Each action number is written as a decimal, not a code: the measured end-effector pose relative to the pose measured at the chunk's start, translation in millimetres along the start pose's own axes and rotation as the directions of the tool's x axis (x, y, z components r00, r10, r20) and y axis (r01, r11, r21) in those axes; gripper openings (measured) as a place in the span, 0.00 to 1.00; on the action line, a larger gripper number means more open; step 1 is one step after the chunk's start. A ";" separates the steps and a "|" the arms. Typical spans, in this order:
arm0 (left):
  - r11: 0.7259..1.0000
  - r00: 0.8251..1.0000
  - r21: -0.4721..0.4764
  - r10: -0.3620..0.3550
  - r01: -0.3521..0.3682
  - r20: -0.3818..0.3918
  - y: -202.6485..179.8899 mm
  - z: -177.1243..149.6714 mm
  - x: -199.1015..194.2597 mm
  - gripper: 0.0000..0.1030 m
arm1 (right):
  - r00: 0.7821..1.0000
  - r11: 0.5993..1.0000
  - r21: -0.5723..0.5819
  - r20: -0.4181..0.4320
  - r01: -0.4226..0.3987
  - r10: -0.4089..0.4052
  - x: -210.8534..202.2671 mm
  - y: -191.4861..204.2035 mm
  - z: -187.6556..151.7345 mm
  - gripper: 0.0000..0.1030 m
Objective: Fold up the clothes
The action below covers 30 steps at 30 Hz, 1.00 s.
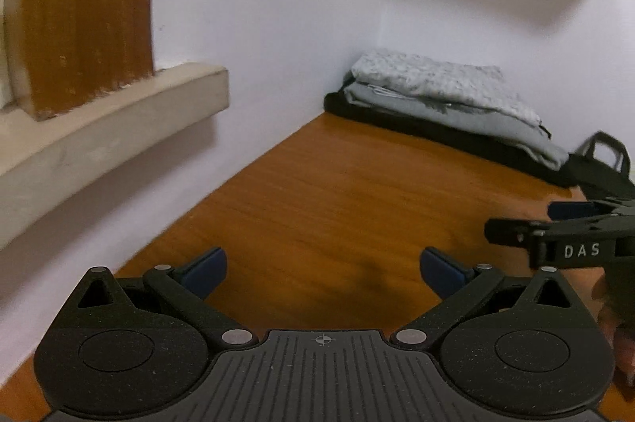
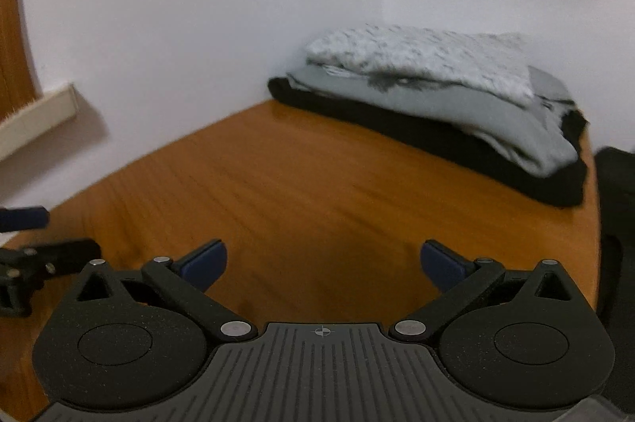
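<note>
Ahead, well beyond both spread, empty claws (left claw point(image 1: 323, 269), right claw point(image 2: 323, 263)): folded stack of grey and black fabric clothes point(image 2: 436, 104) in far corner of orange-brown wooden surface point(image 1: 337, 204). Either finished or awaiting another garment.

Black bottom garment point(image 2: 456, 152) mostly hidden under grey ones

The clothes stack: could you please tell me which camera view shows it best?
The right wrist view: the clothes stack sits larger and nearer centre, showing the black bottom layer, the grey middle and the speckled top, though slightly blurred. The left wrist view shows the same stack smaller, toward the far corner, but sharper.
</note>
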<state>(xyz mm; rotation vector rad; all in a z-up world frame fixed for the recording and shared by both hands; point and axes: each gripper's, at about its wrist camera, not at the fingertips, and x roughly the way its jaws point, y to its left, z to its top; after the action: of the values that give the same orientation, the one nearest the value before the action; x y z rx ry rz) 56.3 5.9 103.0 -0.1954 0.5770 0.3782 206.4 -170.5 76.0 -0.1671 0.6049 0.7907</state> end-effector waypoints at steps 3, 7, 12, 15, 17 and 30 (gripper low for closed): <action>1.000 1.000 0.009 -0.011 0.011 -0.005 10.0 -10.3 -6.0 1.00 | 0.999 0.998 0.047 -0.013 0.045 -0.045 -8.5 9.5 -9.0 1.00; 0.998 0.999 0.059 -0.033 0.035 -0.031 11.3 -14.7 -0.1 1.00 | 0.996 0.990 0.119 -0.045 0.076 -0.071 -16.8 16.3 -20.9 1.00; 0.988 0.992 0.117 -0.096 0.105 -0.084 9.0 -17.9 6.8 1.00 | 0.990 0.972 0.186 -0.024 0.143 -0.141 -32.5 23.8 -35.2 1.00; 0.982 0.988 0.142 -0.110 0.125 -0.109 6.5 -18.5 10.2 1.00 | 0.976 0.952 0.214 -0.035 0.220 -0.217 -40.4 30.5 -42.7 1.00; 0.976 0.987 0.176 -0.106 0.126 -0.118 2.0 -19.8 10.5 1.00 | 0.962 0.935 0.230 -0.050 0.271 -0.267 -45.4 36.0 -46.2 1.00; 0.965 0.983 0.213 -0.129 0.155 -0.130 0.4 -20.7 12.4 1.00 | 0.897 0.862 0.247 -0.112 0.443 -0.428 -60.5 61.1 -60.5 1.00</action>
<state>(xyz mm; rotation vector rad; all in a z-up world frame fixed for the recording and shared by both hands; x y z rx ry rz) 55.5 4.1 78.9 -0.0421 0.7098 0.1614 103.1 -186.7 65.6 -0.0722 0.6864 0.2594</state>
